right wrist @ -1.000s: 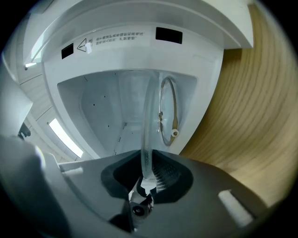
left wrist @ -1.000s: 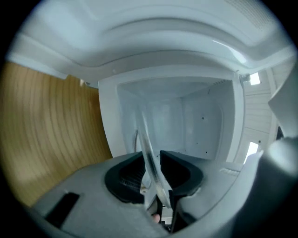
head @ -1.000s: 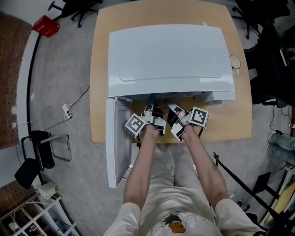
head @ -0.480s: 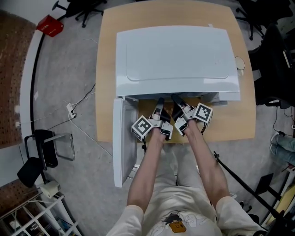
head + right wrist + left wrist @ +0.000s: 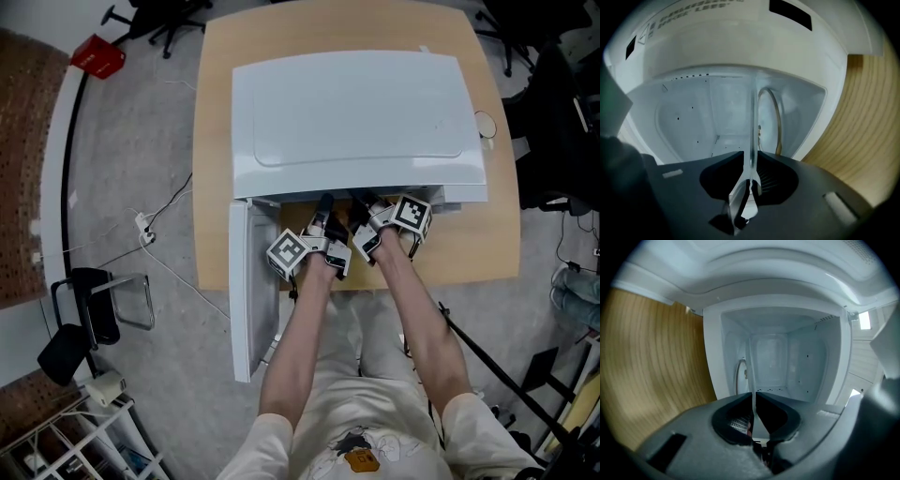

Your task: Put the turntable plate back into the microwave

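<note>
The left hand-held gripper (image 5: 753, 397) and right hand-held gripper (image 5: 751, 159) pinch the plate (image 5: 752, 124) at the microwave's (image 5: 356, 112) open mouth, to keep it from tipping. The right jaws have just been opening a little.

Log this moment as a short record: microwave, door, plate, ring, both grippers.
microwave: on the wooden table, cavity facing the person
door: swung open, at the left in the head view
turntable plate: clear glass, seen edge-on, held at the cavity opening
roller ring: inside the cavity
left gripper: shut on the plate's rim
right gripper: on the plate's rim; jaws just opened slightly
</note>
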A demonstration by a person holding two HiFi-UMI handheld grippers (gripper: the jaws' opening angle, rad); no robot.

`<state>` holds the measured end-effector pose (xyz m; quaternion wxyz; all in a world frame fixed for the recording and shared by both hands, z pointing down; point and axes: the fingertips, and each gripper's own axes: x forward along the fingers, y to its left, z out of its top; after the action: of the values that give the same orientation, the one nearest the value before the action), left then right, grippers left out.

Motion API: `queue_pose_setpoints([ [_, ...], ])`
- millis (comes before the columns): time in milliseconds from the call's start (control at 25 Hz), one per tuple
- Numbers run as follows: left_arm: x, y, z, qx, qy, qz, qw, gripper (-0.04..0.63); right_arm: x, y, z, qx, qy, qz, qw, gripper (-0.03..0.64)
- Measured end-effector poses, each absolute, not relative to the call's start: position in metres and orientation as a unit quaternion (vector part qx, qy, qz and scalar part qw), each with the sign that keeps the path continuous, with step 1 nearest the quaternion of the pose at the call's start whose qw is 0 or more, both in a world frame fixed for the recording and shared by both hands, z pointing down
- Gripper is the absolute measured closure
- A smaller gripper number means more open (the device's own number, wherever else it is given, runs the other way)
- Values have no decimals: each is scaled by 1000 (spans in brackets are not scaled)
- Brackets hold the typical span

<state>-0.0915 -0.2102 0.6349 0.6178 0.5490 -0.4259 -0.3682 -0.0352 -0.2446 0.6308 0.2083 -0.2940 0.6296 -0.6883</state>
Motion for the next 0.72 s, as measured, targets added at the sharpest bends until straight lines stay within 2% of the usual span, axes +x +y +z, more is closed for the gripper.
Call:
queue_pose_setpoints([
  [280, -97, -213, 651, 526, -434, -379, 626, 571, -37, -234, 631, -294, 591, -724, 201, 437],
  [440, -99, -218, 654, 517, -436, -384, 629, 571, -37, -224, 628, -294, 569, -740, 203, 436],
  [520, -99, -217, 656, 515, -439, -382, 629, 574, -37, -217, 625, -290, 565, -745, 204, 469],
  [720, -98, -218, 657, 505, -448, -376, 635, 572, -32, -206, 623, -294, 563, -745, 202, 468],
])
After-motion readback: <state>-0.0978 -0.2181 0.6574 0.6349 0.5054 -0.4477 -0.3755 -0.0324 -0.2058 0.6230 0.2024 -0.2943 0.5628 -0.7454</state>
